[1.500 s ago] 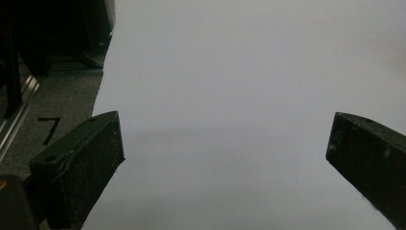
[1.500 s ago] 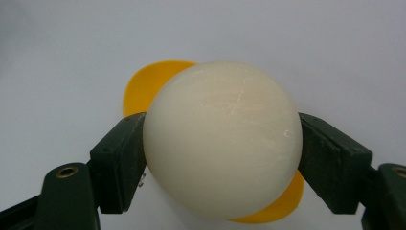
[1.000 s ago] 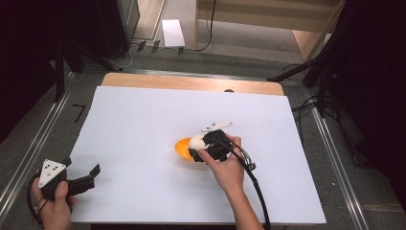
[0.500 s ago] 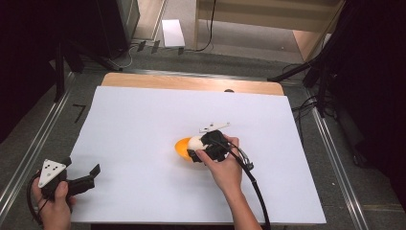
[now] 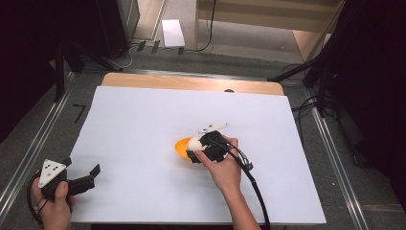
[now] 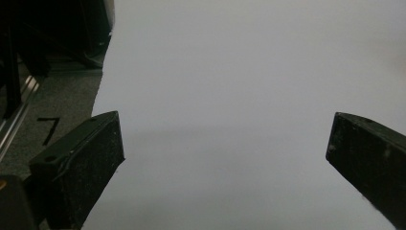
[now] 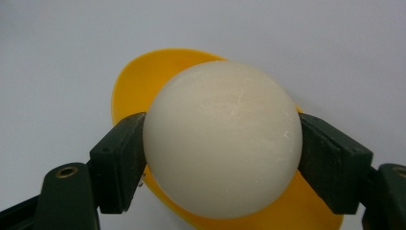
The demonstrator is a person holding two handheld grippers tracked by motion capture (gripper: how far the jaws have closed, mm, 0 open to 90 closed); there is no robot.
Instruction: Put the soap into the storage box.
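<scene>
While your right claw [image 7: 222,158] sits near the middle of the table [image 5: 143,124], its two black jaws pinch a white ball [image 7: 222,139], one jaw pressed against each side of it. Behind and below the ball lies a shallow yellow dish [image 7: 139,81]; whether the ball touches the dish you cannot tell from the right gripper view. In the high view, your right hand [image 5: 225,167] grips the claw body, with its cable trailing back toward you and the dish peeking out on its left side. Your left claw [image 5: 88,177] rests at the near left corner of the white sheet, held in your left hand [image 5: 55,211]. Its jaws stand spread wide apart with nothing between them, pointing over bare white surface.
</scene>
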